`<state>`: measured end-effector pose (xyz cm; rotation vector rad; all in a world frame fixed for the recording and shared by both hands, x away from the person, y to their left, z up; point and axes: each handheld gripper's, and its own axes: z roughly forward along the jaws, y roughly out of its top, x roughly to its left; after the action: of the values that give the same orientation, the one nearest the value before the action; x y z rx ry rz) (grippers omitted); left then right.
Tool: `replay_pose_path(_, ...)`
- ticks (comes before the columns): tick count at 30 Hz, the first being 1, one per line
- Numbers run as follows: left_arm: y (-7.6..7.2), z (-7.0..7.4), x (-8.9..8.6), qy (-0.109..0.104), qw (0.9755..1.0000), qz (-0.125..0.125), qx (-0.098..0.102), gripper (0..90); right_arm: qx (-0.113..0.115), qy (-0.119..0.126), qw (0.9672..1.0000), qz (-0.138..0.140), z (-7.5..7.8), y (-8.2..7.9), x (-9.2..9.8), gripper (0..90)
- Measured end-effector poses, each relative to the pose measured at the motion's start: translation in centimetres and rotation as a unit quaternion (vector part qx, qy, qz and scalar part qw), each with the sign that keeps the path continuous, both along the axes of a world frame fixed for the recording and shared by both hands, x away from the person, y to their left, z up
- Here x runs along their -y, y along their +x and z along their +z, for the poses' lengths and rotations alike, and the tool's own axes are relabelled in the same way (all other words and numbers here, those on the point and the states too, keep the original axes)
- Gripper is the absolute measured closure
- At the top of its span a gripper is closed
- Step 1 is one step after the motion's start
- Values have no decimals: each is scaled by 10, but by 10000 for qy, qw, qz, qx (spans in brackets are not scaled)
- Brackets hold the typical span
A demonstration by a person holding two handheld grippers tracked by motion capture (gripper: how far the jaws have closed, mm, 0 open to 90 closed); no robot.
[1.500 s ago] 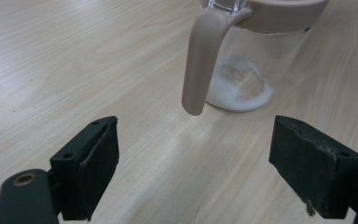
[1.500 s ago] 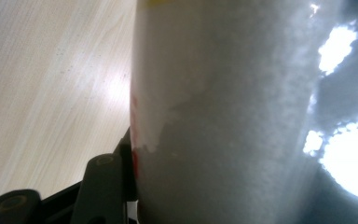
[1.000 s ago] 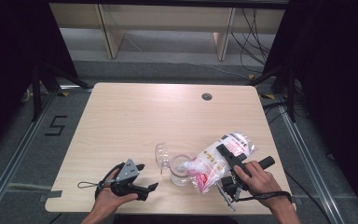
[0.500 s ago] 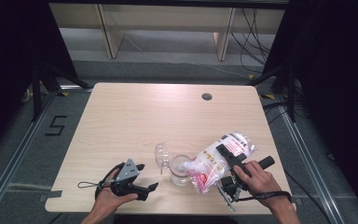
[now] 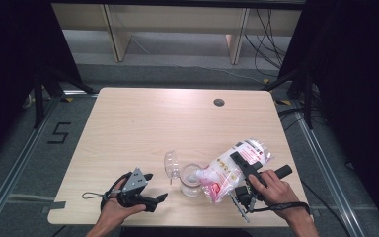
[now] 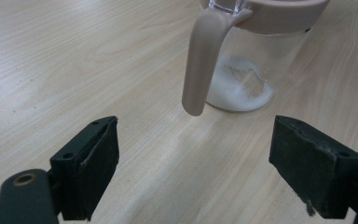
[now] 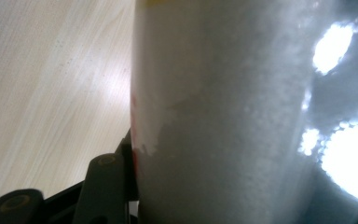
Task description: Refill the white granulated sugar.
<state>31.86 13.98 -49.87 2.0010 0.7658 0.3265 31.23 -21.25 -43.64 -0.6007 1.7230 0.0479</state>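
Sugar bag (image 5: 234, 165) and clear jar (image 5: 191, 179) are what I am working with, and reading the table (image 5: 177, 123) from left to right goes like this. At the near left edge my left gripper (image 5: 154, 199) sits low on the wood, jaws spread wide with nothing between them; in the left gripper view its two black pads stand apart over bare table, and the jar (image 6: 249, 70) lies ahead and a little right of them, its pinkish handle (image 6: 200, 60) hanging toward me. A small heap of white grains (image 6: 240, 88) already lies on the jar's bottom. Just left of the jar in the high view, the clear hinged lid (image 5: 171, 164) stands swung open.

Next comes the bag, its long axis running from upper right down to lower left, tilted so the open mouth points down at the jar's rim, seemingly touching it. My right gripper (image 5: 240, 165) is clamped across the bag's body at about half its spread; in the right gripper view the bag's white bulk (image 7: 223, 121) presses right against the jaw.

By my judgement the coming move hangs on one thing: the bag's mouth lying straight over the jar opening, which sits to the left of the right gripper. The right hand (image 5: 276, 190) is the nearer one; the left is free to steady the jar.
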Motion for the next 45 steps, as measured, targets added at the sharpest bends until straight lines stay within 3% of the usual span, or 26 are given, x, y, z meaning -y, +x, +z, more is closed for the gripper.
replay_pose_path(3,0,0,0,-12,10000,-3,8,154,-64,168,9997,-144,-3,-1,3,503)
replay_pose_path(7,0,-1,1,-54,10000,-17,24,154,16,47,10000,-47,-1,0,2,504)
replay_pose_path(15,0,-1,1,-10,10000,-5,8,154,-25,132,9998,-126,-2,-1,3,505)
replay_pose_path(35,0,-1,1,-21,10000,-17,7,154,8,74,9999,-84,0,-2,2,509)
replay_pose_path(40,0,0,0,-1,10000,6,9,154,109,-84,9999,33,1,-1,0,510)
replay_pose_path(45,0,0,1,-13,10000,-4,8,154,29,-39,9999,-112,1,-3,0,511)
